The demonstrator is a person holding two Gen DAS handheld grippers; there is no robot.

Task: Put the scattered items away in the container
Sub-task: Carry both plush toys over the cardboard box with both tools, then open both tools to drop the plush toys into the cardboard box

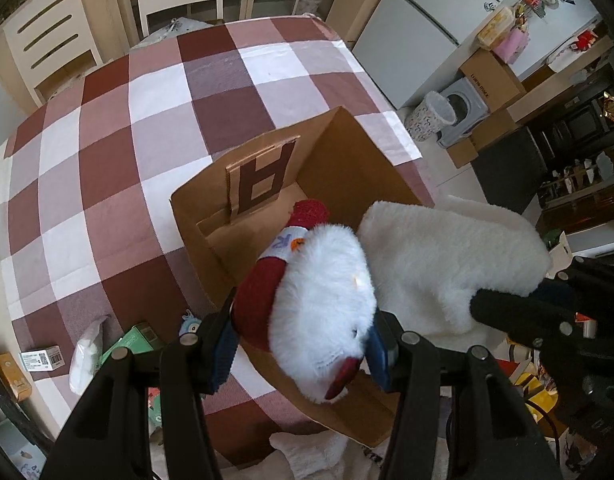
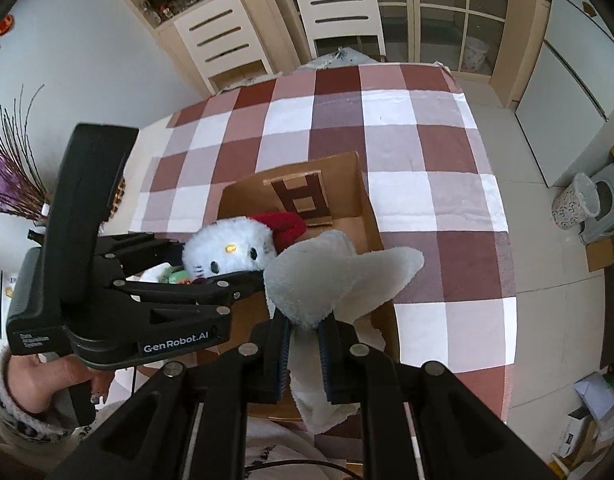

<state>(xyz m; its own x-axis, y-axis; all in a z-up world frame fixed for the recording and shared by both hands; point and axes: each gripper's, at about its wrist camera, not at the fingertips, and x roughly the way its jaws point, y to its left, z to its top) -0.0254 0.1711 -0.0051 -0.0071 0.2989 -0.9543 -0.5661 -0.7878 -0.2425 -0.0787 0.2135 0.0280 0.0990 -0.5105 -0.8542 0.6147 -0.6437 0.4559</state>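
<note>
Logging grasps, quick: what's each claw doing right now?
Left claw: closed on the white cat plush.
Right claw: closed on the white fluffy cloth.

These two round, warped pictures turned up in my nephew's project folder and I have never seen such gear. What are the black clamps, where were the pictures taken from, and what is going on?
No robot: a person holds a black two-finger clamp in each hand, with a wide-angle camera on each looking along its fingers. One picture comes from the left clamp, the other from the right. The left gripper is closed on a white plush cat dressed in red. The right gripper pinches a white fluffy cloth. Both hang over an open brown paper bag on a table with a checked cloth. Small packets lie near the table's edge.
</note>
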